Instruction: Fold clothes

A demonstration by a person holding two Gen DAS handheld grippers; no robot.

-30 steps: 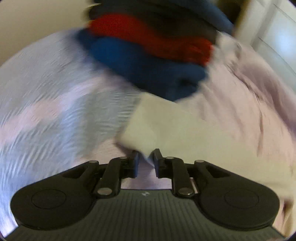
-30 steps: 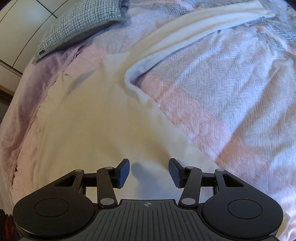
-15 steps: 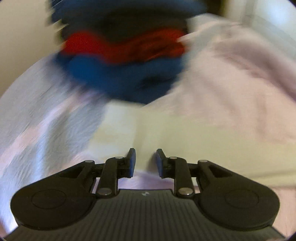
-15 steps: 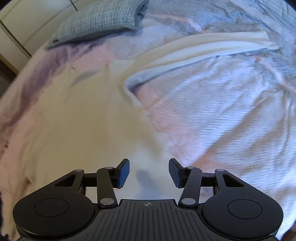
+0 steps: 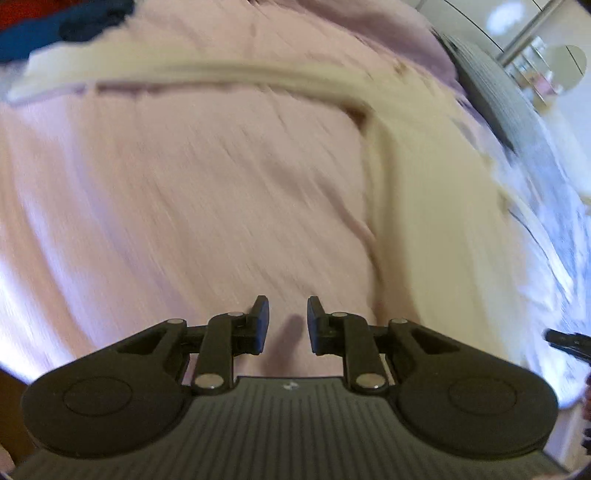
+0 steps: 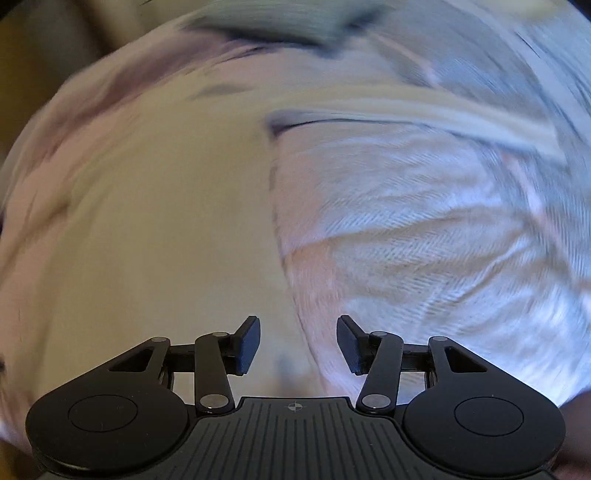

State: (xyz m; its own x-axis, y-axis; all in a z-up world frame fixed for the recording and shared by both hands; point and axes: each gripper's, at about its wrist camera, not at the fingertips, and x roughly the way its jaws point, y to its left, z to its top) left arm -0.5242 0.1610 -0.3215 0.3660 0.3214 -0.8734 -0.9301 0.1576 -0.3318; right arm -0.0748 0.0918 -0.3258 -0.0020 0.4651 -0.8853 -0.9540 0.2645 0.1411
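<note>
Two grippers hold nothing: the left gripper [image 5: 288, 314] has jaws narrowly apart, the right gripper [image 6: 298, 341] has jaws wide. The cream soft cloth garment [image 6: 155, 229] lies spread on the pink bed cover [image 5: 184, 184], its sleeve [image 6: 424, 110] toward 1 o'clock. I judge the folding is hardly begun.

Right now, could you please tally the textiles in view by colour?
Cream garment: 1
Grey pillow: 1
Pink-and-white bedspread: 1
Blue clothes: at least 1, blurred
Red cloth: 1, only a corner shows
Total: 5
</note>
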